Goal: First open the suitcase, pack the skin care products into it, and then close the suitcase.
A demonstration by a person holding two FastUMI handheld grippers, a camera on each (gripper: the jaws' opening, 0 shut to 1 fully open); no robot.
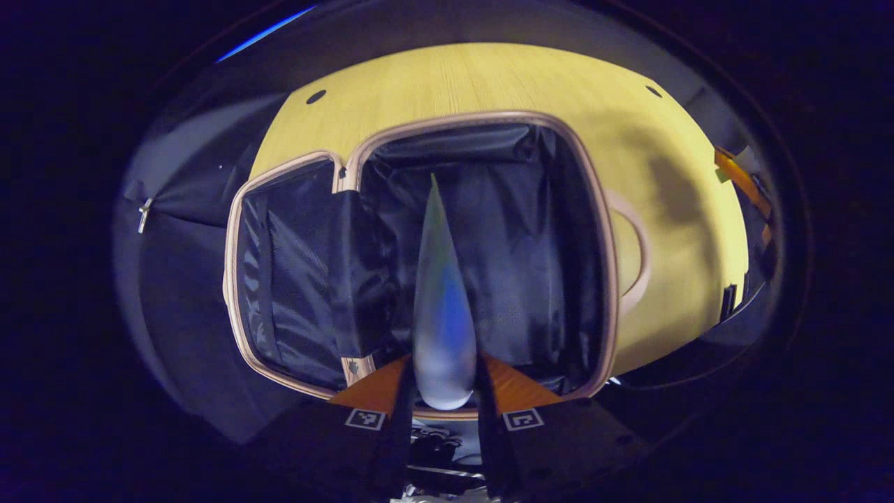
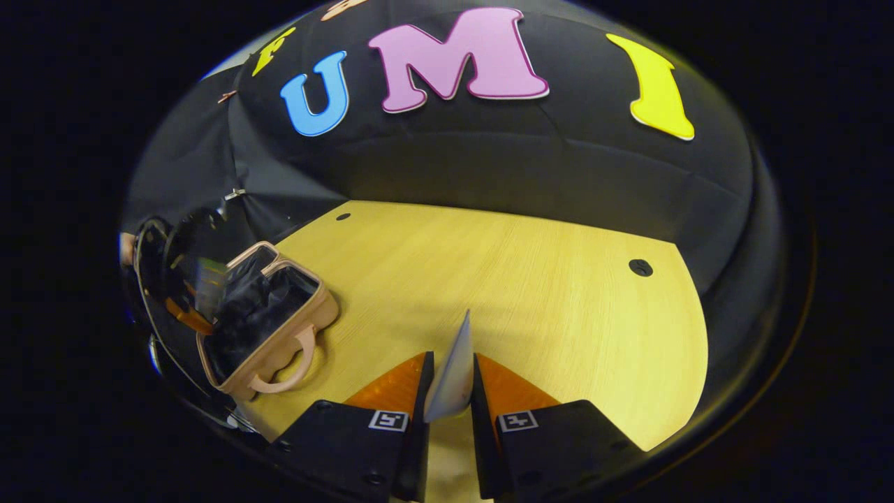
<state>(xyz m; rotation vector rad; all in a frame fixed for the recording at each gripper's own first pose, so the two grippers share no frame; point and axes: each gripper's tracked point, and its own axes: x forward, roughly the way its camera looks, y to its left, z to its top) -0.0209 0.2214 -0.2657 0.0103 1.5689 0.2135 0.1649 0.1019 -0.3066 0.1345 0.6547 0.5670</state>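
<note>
The suitcase (image 1: 607, 279) lies open on the yellow wooden table (image 1: 489, 77), with a beige rim, black lining and a beige handle (image 1: 639, 258) on its right side. My left gripper (image 1: 443, 370) hangs right above the open main compartment, shut on a frosted tube (image 1: 440, 293) with a blue patch, whose flat end points away. In the right gripper view the suitcase (image 2: 279, 349) sits small at the far left. My right gripper (image 2: 450, 381) is over bare table (image 2: 524, 293), shut on a pale flat-ended tube (image 2: 457, 349).
The suitcase lid half (image 1: 286, 279) lies flat to the left, lined in black mesh. Black cloth walls surround the table. Dark round holes (image 2: 640, 267) mark the tabletop's far corners. The other gripper and a hand (image 2: 174, 279) hover over the suitcase in the right gripper view.
</note>
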